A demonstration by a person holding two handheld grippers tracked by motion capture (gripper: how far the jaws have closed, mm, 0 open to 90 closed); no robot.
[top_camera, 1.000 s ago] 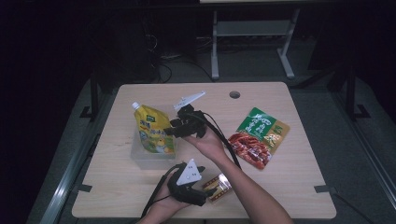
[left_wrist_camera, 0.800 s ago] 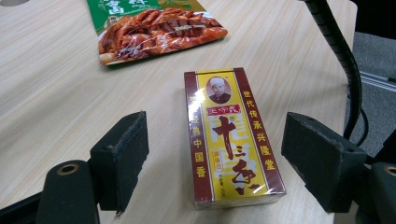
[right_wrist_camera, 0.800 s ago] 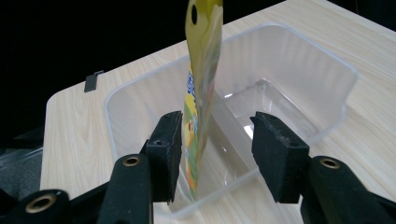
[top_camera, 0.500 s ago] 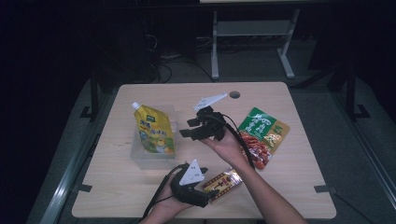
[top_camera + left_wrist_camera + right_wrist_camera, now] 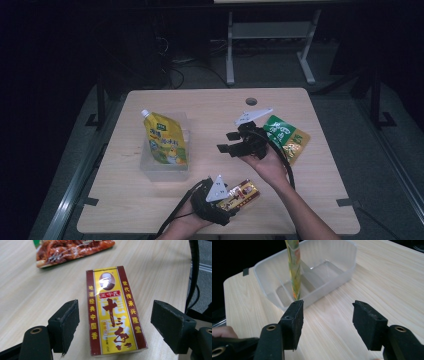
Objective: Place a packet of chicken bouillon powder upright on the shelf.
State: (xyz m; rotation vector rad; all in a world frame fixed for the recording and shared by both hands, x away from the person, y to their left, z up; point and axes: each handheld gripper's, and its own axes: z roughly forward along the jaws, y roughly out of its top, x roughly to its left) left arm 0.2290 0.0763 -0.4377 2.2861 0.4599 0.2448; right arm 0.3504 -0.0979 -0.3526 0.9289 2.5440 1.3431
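On the pale wood table (image 5: 150, 200), in a seemingly dark room, both tongs gape wide, empty.

The right gripper (image 5: 226, 142) left the yellow pouch (image 5: 165, 141); jaws opening, empty.

In the left gripper view, the red-and-green snack packet (image 5: 72, 250) runs off the top edge, so its upper part is cut away. In the high view, the right gripper (image 5: 231, 142) and the hand (image 5: 267, 167) cover the near-left part of that packet (image 5: 290, 137). The yellow box (image 5: 242, 192) is half hidden under the left gripper (image 5: 235, 202) near the table's (image 5: 310, 200) front edge; its print is too small to read there
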